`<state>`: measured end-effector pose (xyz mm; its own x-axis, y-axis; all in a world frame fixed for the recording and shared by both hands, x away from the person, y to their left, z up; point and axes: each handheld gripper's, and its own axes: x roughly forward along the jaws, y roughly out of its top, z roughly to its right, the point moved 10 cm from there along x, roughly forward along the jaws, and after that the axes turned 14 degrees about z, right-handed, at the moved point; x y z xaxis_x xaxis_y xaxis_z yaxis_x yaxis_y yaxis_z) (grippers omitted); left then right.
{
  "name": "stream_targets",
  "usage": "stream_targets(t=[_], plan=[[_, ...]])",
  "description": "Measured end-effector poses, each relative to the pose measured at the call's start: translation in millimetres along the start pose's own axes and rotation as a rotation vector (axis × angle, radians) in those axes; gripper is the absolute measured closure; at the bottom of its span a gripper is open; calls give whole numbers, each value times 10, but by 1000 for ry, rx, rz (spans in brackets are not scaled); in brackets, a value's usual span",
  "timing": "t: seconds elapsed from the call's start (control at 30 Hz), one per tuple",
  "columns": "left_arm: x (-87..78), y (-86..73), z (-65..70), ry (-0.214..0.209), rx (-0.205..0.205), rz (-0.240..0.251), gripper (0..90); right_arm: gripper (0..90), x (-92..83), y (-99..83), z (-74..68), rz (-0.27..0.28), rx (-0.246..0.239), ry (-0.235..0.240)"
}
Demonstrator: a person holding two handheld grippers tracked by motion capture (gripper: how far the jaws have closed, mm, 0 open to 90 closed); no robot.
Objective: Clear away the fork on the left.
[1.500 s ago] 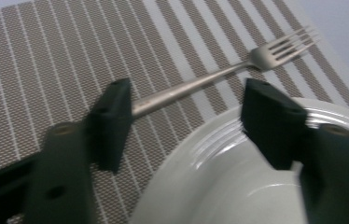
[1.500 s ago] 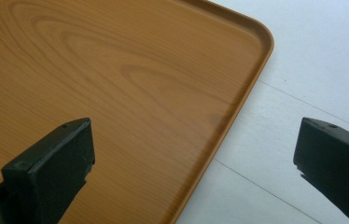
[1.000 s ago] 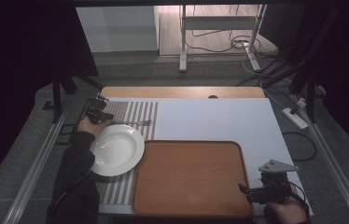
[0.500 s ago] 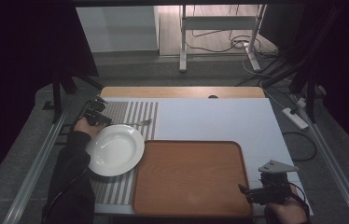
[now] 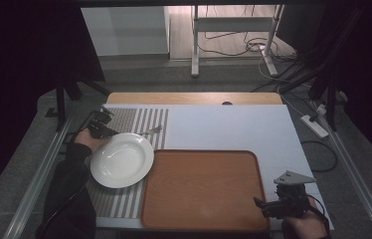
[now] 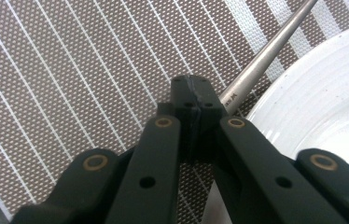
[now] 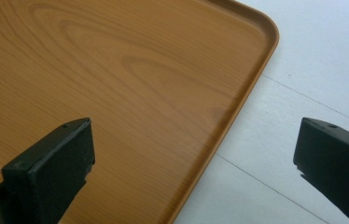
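Left gripper (image 6: 192, 100) is clamping the thin silver metal fork (image 6: 261, 58) by its handle end on the striped woven placemat (image 5: 124, 119), near the table's far left corner, beside the white round ceramic plate (image 5: 122, 160). Best lifting it level, clearing the plate rim. Right gripper (image 7: 193, 149) is hanging wide apart, holding nothing, over the brown wooden tray (image 7: 116, 70) corner.

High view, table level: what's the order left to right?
left gripper → white plate → wooden tray → right gripper
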<state>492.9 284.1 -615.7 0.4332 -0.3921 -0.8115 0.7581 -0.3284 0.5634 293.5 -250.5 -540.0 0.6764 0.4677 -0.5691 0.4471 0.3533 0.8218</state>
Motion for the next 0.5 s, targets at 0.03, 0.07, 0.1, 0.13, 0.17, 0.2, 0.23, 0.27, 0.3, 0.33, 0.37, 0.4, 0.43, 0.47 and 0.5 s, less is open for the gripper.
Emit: stream_targets(t=[0.03,0.07,0.1,0.13,0.17,0.2,0.23,0.27,0.3,0.33,0.37,0.4,0.43,0.47,0.5], plan=[[1,2,0,1,2,-1,895,0,2,1,-2,2,1,1],[2,6,1,0,7,-4,895,0,2,0,-3,1,1,1],[3,16,-4,10,16,-1,893,0,1,-1,-2,-1,1,1],[2,37,-27,32,21,7,876,0,2,-1,-2,-2,1,1],[-3,67,-46,48,13,20,828,0,1,-2,0,-4,0,0],[-10,102,-53,45,4,36,816,0,1,-2,0,-4,0,0],[-16,151,-54,42,-8,56,789,0,3,0,-1,0,1,1],[-19,182,-56,47,-13,67,728,0,3,1,-2,1,1,1],[-20,223,-49,50,-20,80,702,0,3,0,-2,1,1,1],[-18,265,-33,44,-24,94,663,0,1,-2,1,-3,0,0],[-15,309,-14,40,-28,107,539,0,4,0,-1,1,3,2],[-9,355,13,33,-32,124,492,0,3,0,-1,1,2,2],[1,394,49,22,-31,138,492,0,3,0,-1,1,2,2],[16,427,86,15,-25,147,448,0,0,-1,1,-1,0,1],[39,454,123,9,-19,151,377,0,-1,-1,0,0,-1,1]])
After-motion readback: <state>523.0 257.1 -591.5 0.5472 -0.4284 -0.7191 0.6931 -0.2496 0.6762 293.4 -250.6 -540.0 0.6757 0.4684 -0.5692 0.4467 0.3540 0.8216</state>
